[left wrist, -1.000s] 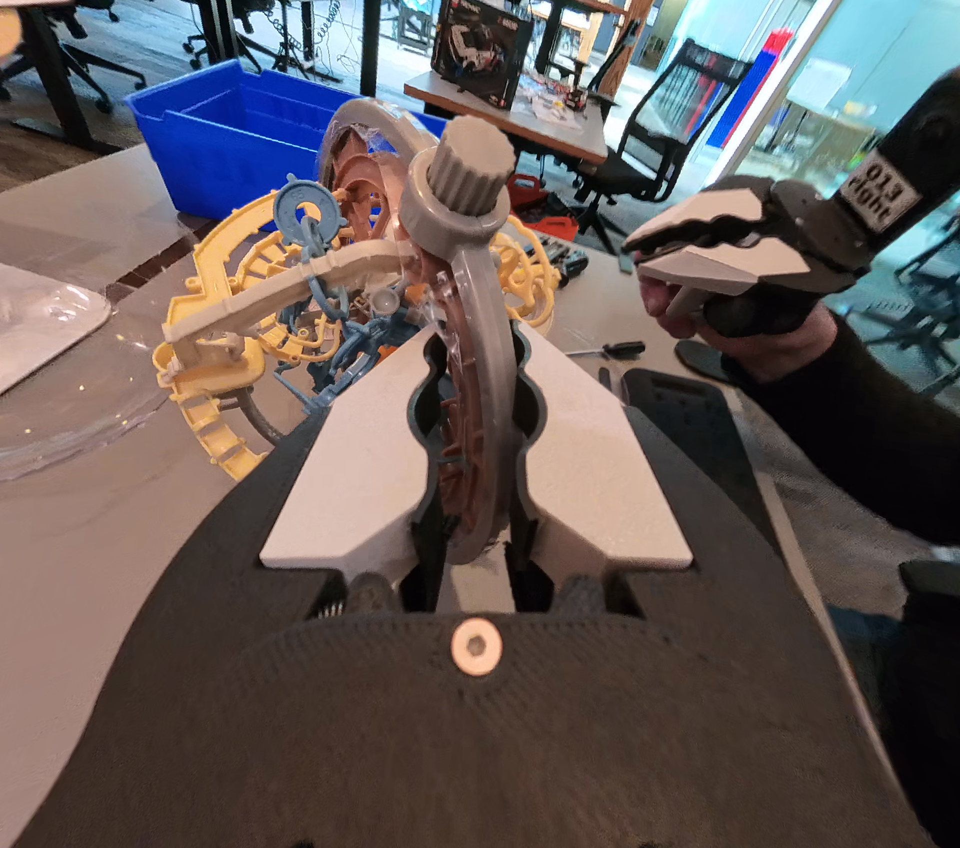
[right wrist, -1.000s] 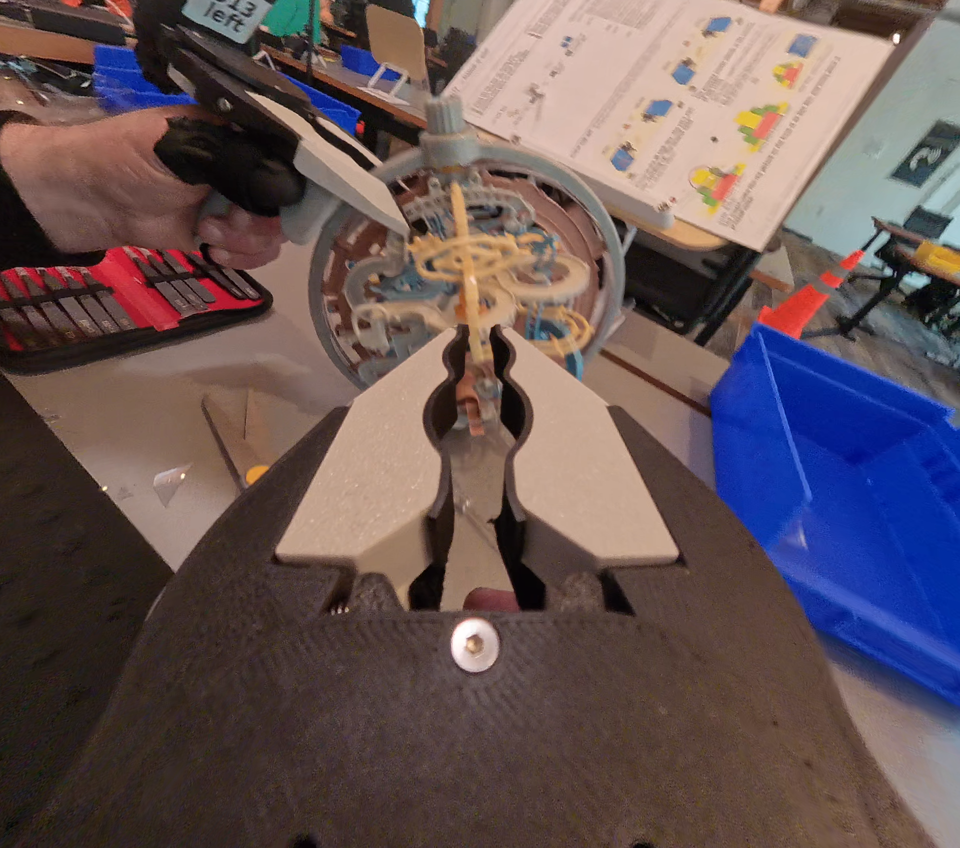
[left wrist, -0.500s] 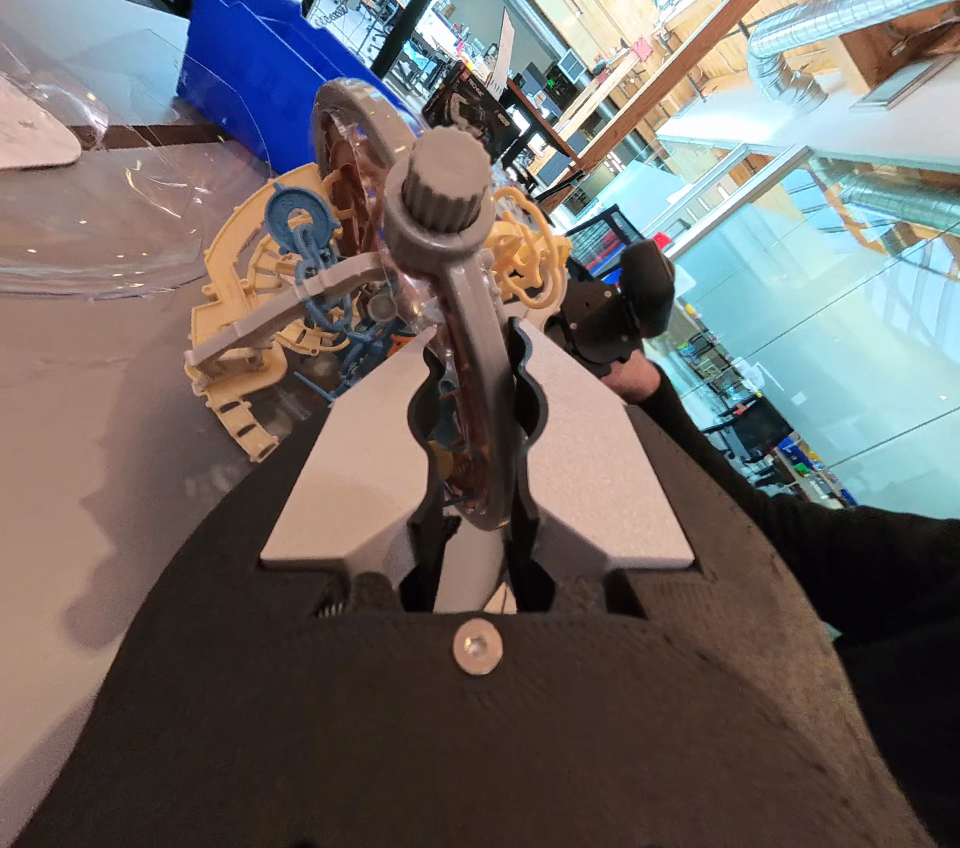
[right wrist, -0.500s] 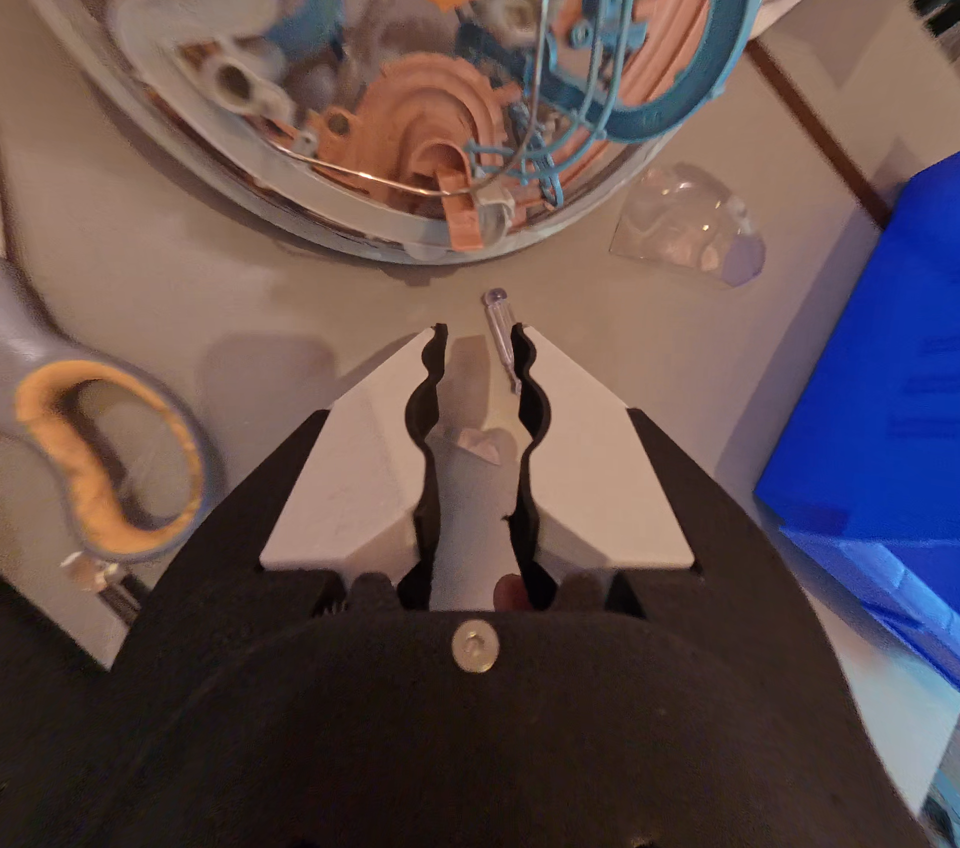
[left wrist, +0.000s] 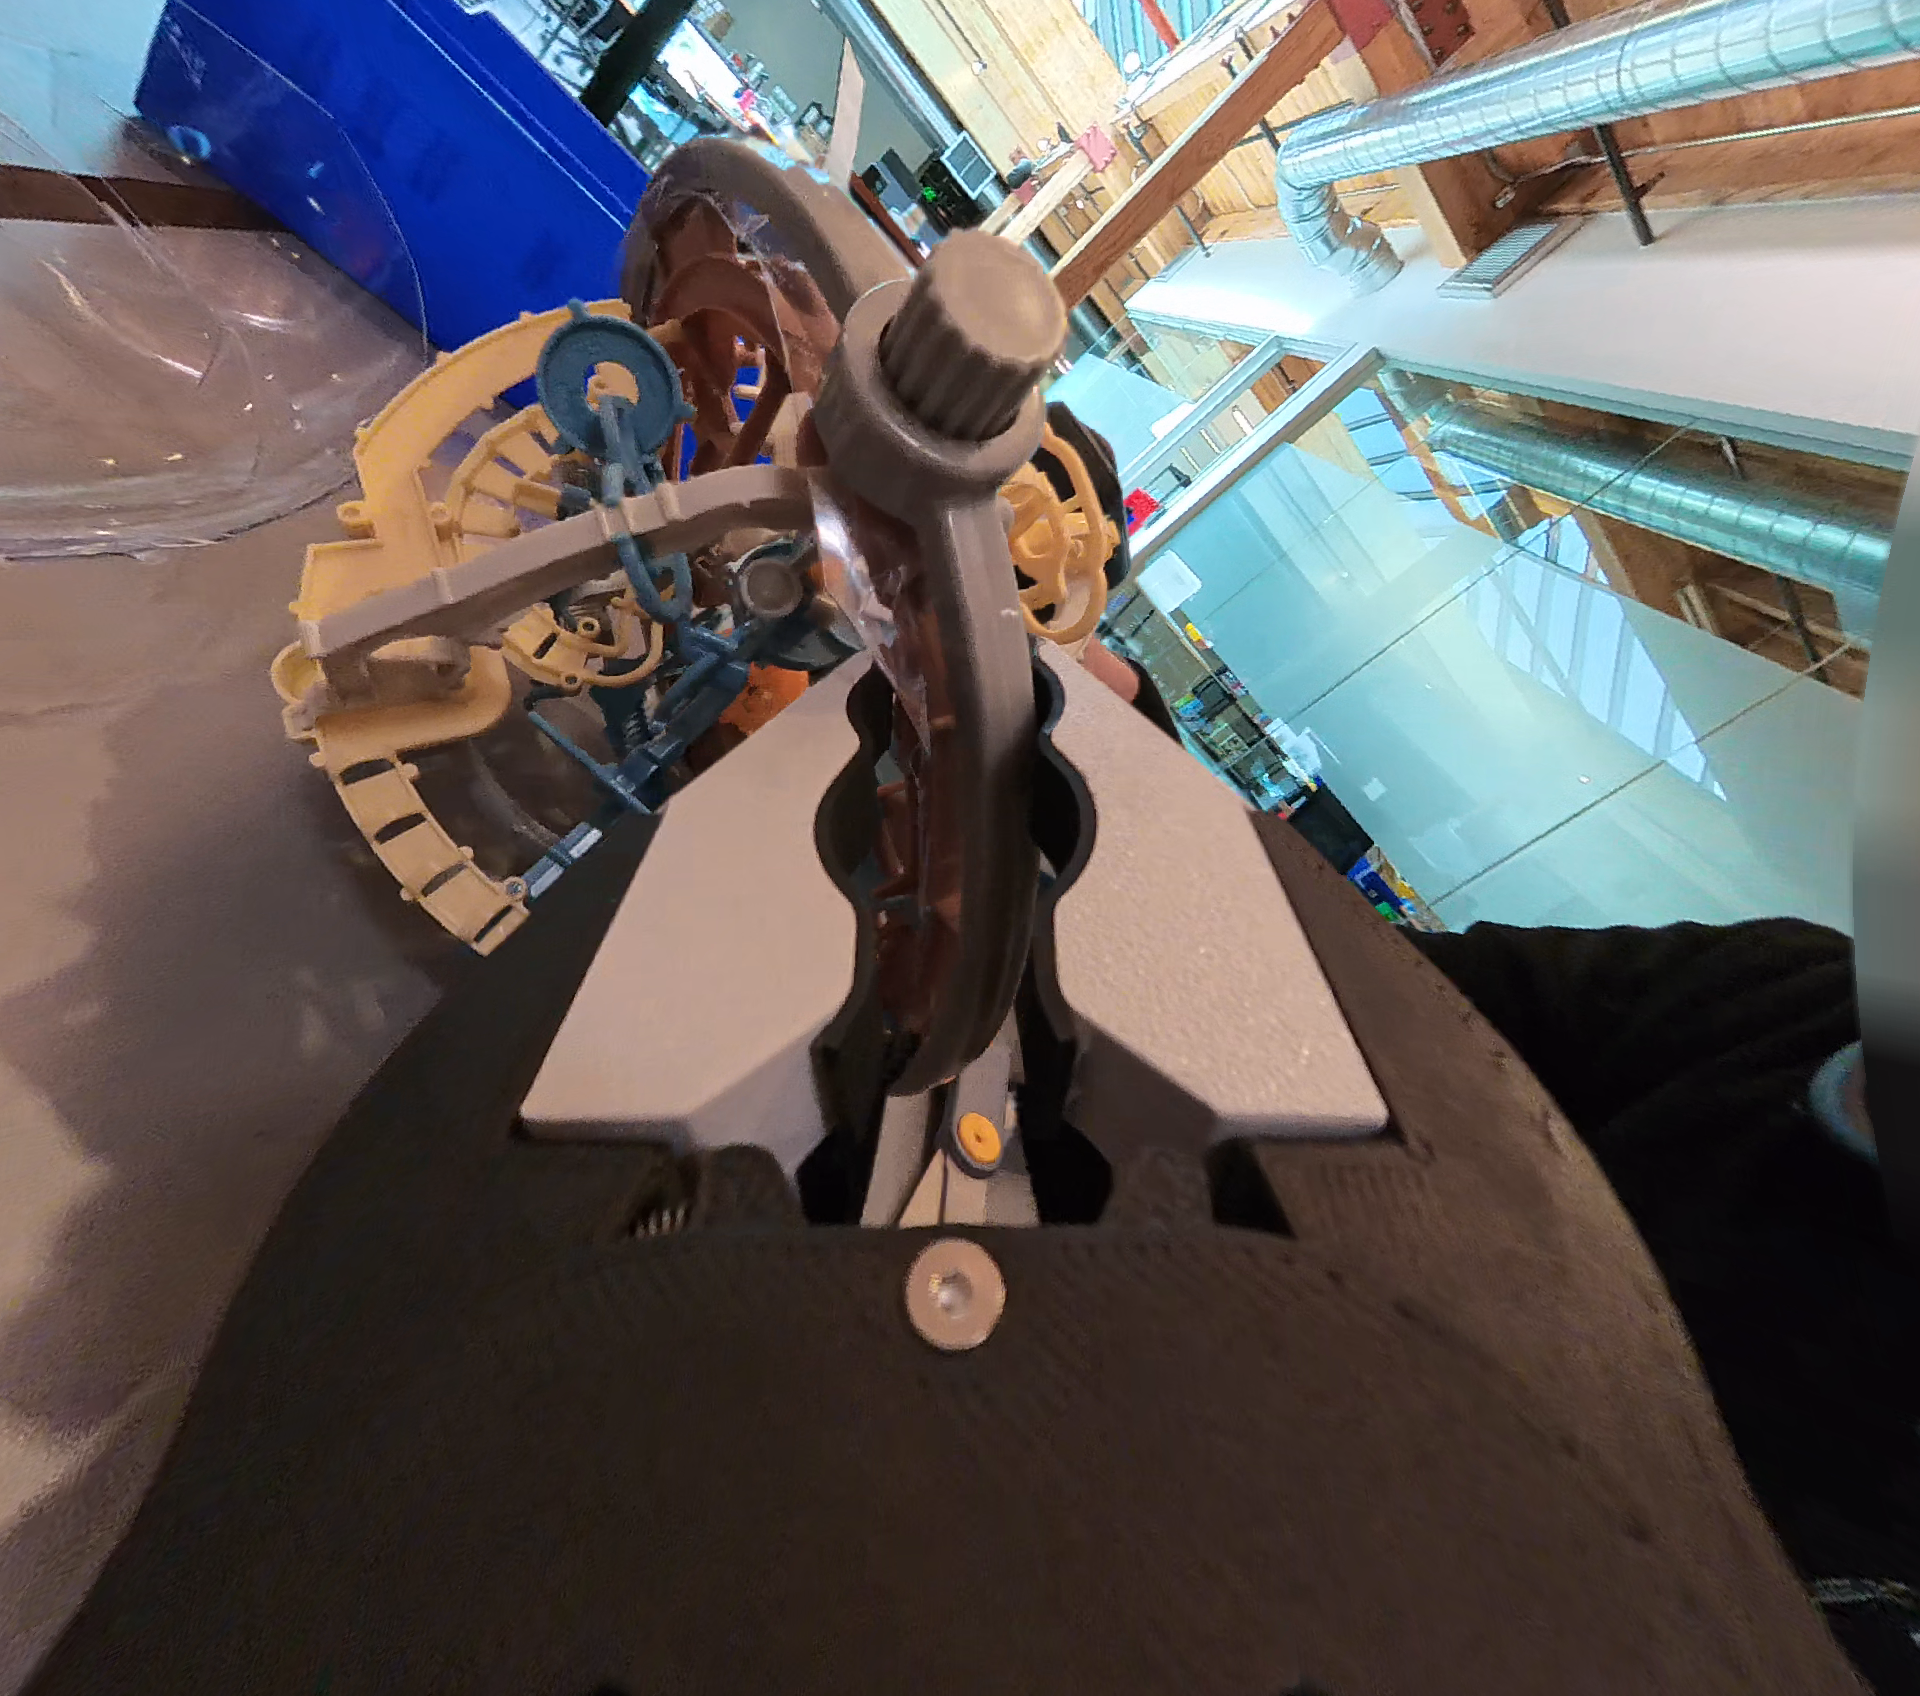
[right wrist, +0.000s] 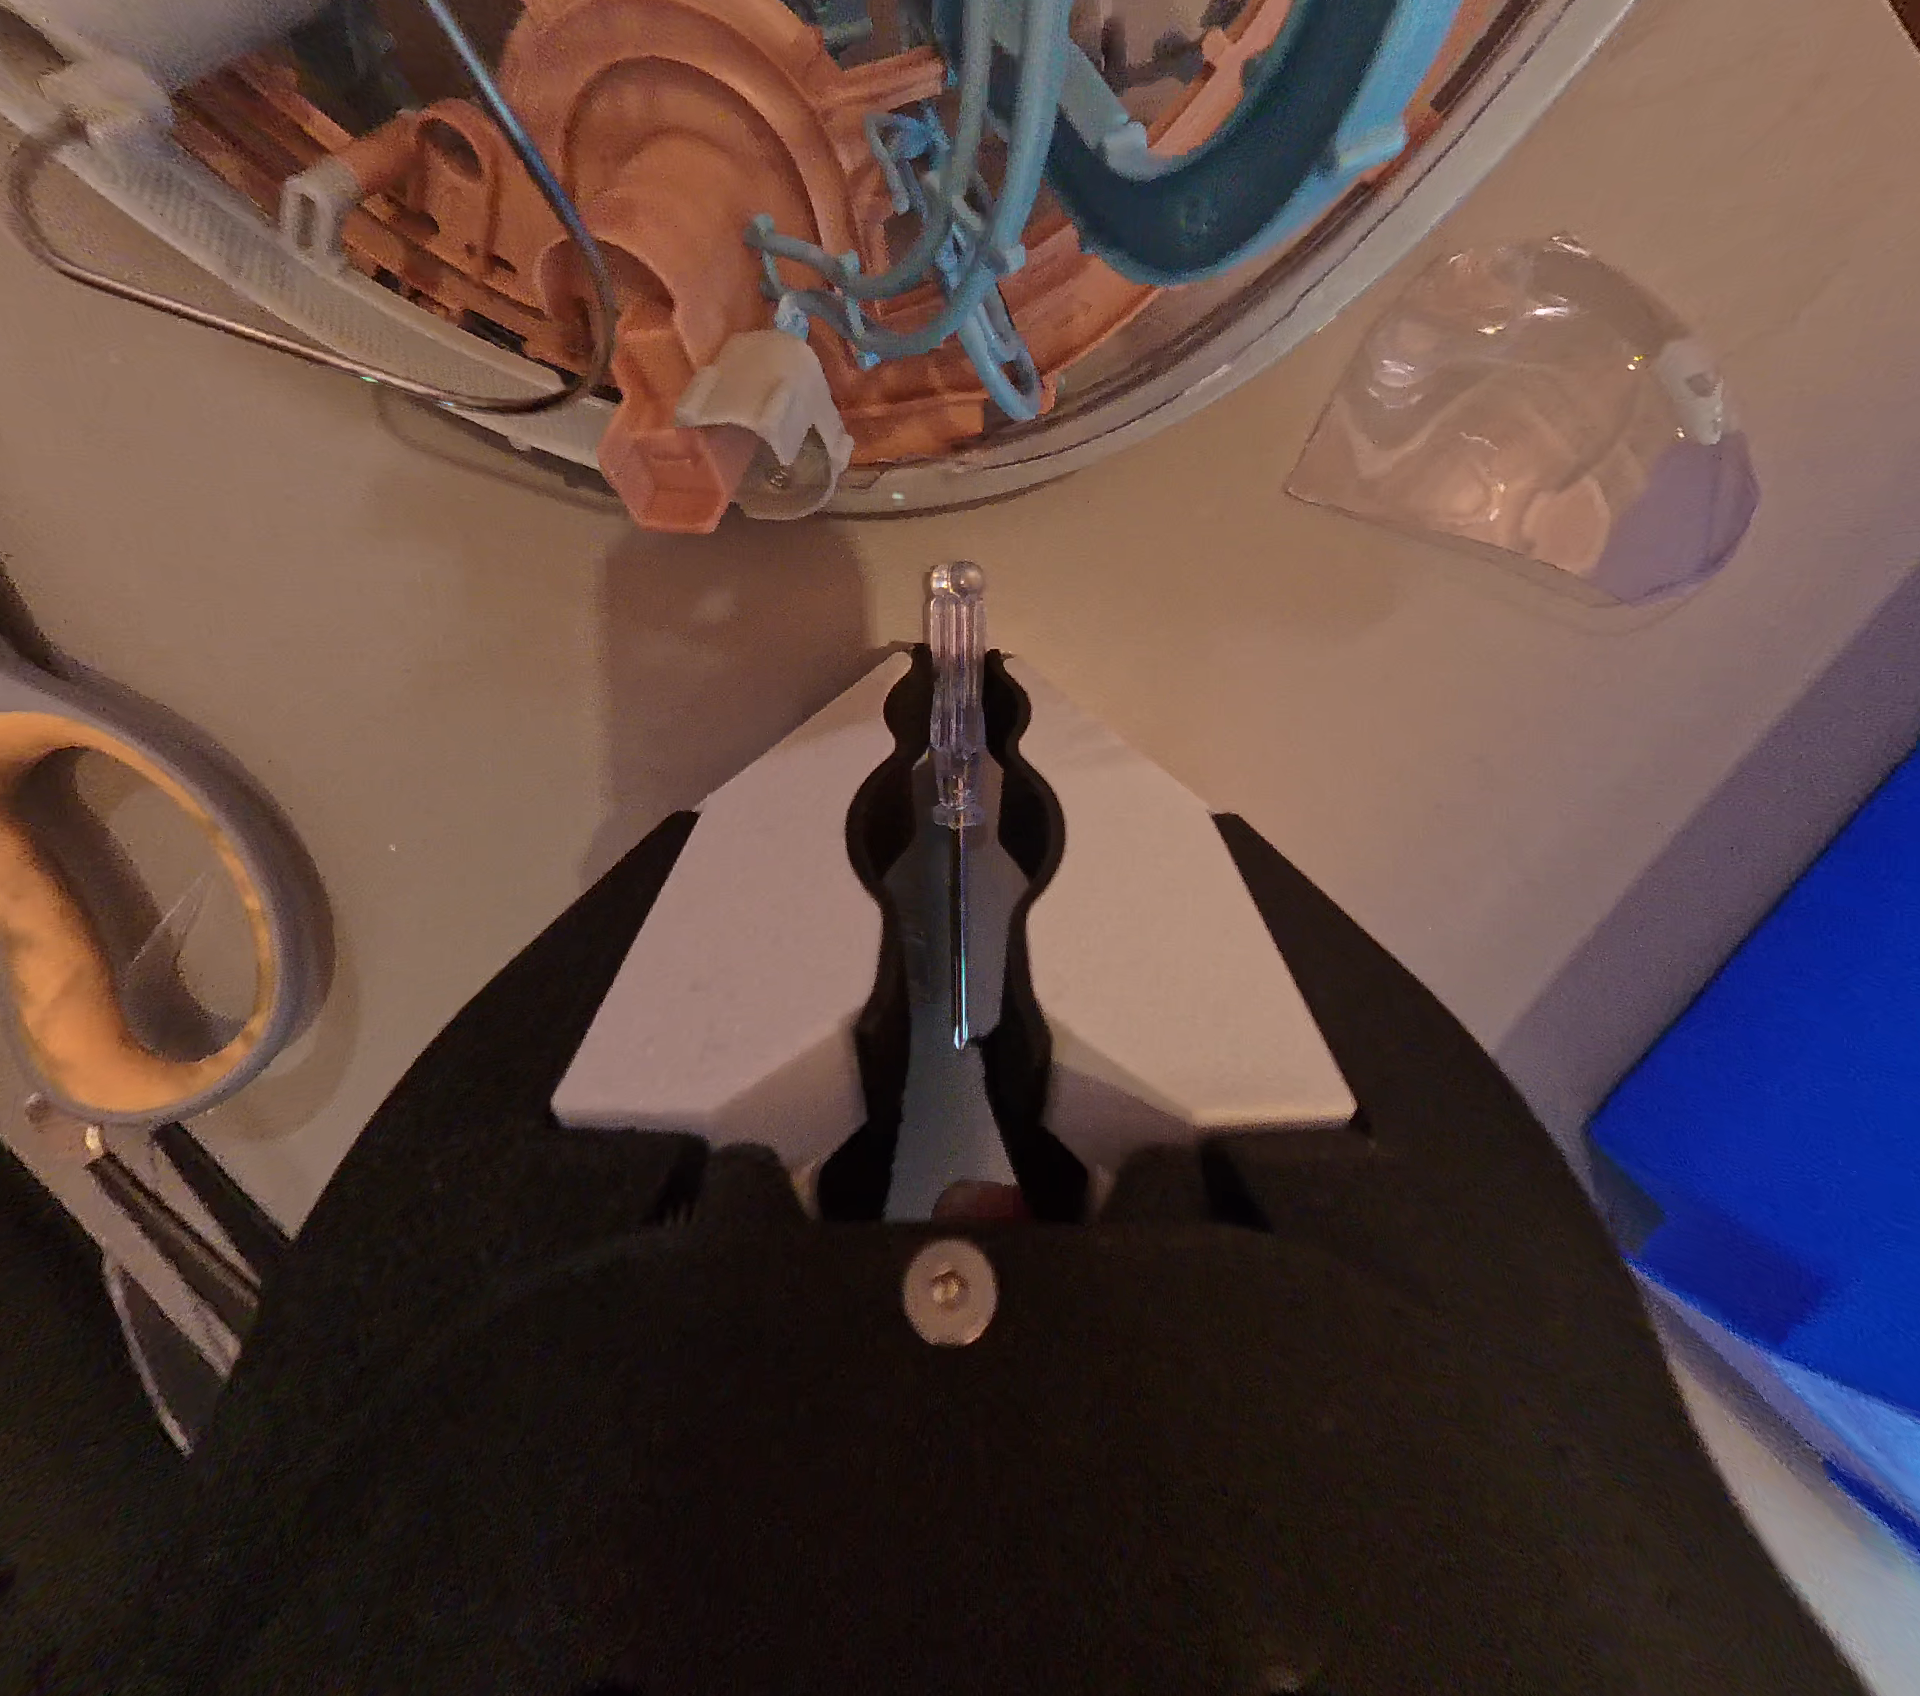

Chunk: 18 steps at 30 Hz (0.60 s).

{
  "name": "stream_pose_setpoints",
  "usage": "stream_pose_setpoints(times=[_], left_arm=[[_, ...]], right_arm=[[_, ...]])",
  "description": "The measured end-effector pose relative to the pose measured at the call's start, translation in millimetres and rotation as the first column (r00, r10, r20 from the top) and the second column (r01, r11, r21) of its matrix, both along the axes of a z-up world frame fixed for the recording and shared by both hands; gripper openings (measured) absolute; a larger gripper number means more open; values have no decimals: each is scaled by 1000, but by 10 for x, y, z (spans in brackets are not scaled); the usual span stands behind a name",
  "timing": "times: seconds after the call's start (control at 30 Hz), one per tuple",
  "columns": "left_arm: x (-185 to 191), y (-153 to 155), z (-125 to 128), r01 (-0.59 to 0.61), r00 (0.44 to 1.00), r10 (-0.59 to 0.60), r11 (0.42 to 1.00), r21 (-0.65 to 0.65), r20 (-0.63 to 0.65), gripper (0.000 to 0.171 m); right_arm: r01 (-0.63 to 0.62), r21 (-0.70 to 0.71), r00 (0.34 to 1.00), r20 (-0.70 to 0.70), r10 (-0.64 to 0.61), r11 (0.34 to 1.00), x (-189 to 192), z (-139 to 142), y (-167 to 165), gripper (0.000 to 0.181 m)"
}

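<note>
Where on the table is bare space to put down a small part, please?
Bare table lies between the scissors, the maze ball and the right tongs; another patch lies between tongs, clear shard and blue bin. It is crowded around the screwdriver.

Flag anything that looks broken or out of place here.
A loose shard of clear plastic lies on the table beside the maze ball, apparently broken shell. Jagged clear film clings by the grey ring.

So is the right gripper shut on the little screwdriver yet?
No: the right gripper is open, its fingers straddling the clear-handled screwdriver without touching.
</note>
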State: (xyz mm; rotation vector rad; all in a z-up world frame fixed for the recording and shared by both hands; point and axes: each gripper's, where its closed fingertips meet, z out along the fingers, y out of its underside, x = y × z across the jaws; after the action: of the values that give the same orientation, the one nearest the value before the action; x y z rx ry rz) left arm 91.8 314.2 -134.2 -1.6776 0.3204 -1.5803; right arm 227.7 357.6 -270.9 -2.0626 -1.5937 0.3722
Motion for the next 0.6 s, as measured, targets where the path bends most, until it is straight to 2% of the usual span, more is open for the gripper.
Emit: stream_pose_setpoints(times=[0.13,0.33,0.4,0.5,0.6], left_arm=[[-24,-41,-9,47,999,-47,999,3,18,22],[-46,-159,-63,154,988,-154,988,-28,10,23],[-46,-202,-82,184,983,-184,982,-39,13,24],[-15,-285,-120,228,973,-229,972,-52,-5,24],[-40,-285,-183,206,970,-207,978,-18,-130,30]], right_arm=[[10,22,995,-95,-8,1000,-42,313,-23,8],[-16,107,947,-318,50,994,-266,1162,-145,7],[-17,161,942,-329,70,987,-308,1370,-183,8],[-49,182,883,-451,127,982,-478,1728,-341,7],[-87,198,816,-548,183,976,-692,2000,-517,7]])
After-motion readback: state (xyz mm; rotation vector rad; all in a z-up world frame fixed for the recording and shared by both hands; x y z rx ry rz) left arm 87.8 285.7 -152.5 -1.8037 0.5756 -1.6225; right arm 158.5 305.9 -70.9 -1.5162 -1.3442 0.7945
